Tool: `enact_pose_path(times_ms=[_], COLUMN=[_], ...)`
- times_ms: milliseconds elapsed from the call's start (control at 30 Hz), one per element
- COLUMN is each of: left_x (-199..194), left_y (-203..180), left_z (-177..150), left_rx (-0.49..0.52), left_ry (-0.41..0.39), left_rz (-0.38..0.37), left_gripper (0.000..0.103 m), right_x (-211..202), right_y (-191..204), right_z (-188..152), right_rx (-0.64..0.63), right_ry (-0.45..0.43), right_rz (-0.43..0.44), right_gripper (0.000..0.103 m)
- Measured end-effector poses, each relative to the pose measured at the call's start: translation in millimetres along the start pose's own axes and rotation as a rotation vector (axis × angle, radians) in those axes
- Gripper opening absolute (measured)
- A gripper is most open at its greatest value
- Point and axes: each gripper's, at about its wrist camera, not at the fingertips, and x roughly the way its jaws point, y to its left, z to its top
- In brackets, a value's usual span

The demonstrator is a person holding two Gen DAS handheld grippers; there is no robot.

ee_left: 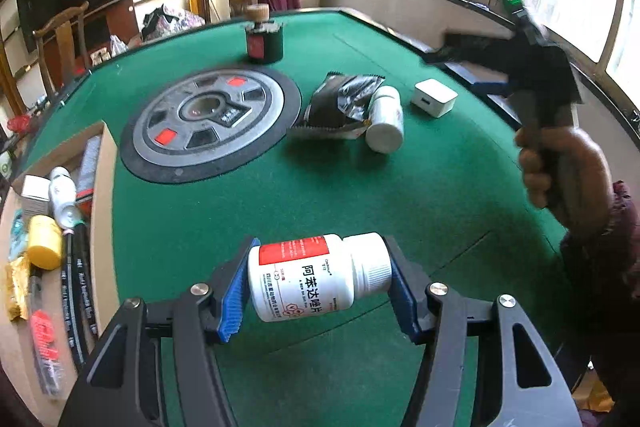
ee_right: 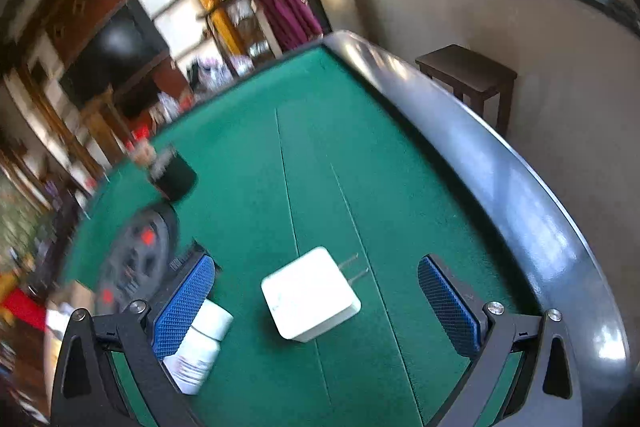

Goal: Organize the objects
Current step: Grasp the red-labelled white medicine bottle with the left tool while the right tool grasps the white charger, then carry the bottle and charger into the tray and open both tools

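Note:
My left gripper [ee_left: 320, 279] is shut on a white pill bottle [ee_left: 308, 279] with a red label, held sideways above the green table, one pad on its base and one on its cap. My right gripper [ee_right: 314, 269] is open and hangs over a white charger cube [ee_right: 310, 293], whose prongs point away; the pads stand well clear on both sides. The left wrist view shows that charger [ee_left: 434, 98] on the felt. A second white bottle [ee_left: 386, 123] lies beside a black foil packet [ee_left: 340, 103]; in the right wrist view this bottle [ee_right: 200, 343] lies just past the left finger.
A cardboard box [ee_left: 102, 187] at the left holds a yellow-capped jar, a white tube, pens and other items. A round grey disc [ee_left: 208, 115] sits in the table's middle, with a black pot [ee_left: 264, 41] behind it. The table's dark rim [ee_right: 520, 187] curves along the right.

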Motion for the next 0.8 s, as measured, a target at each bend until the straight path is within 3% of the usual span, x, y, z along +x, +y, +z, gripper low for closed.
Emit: enact_pose_path(times_ms=[133,267,400,600,800], left_x=[-7,-8,-8,-33,-79], left_y=[1,6,12,22,64], left_z=[2,-1,-5,-16,-30], left_rx=[-0.013,-0.043,-0.096,-0.128,-0.204], left_ry=[-0.015,-0.014,-0.014,-0.061,-0.124], left_rz=[0.004,0.004,-0.013,-0.002,0.099], left_gripper=[0.060,0.060,0.060,0.060,0.060], right_x=[15,28,24,13,-6], right_y=[19,24,19,1,-5], right_z=[-11,-16,-18,-14,-12], right_rx=[-0.119,-0.182,-0.172,-0.044,0.016], right_ry=[0.044,0.071,0.062,0.042,-0.027], right_rz=[-0.094,-0.154,-0.140,-0.020,0.065], right_gripper=[0.094,0.065,0.065,0.065,0.065])
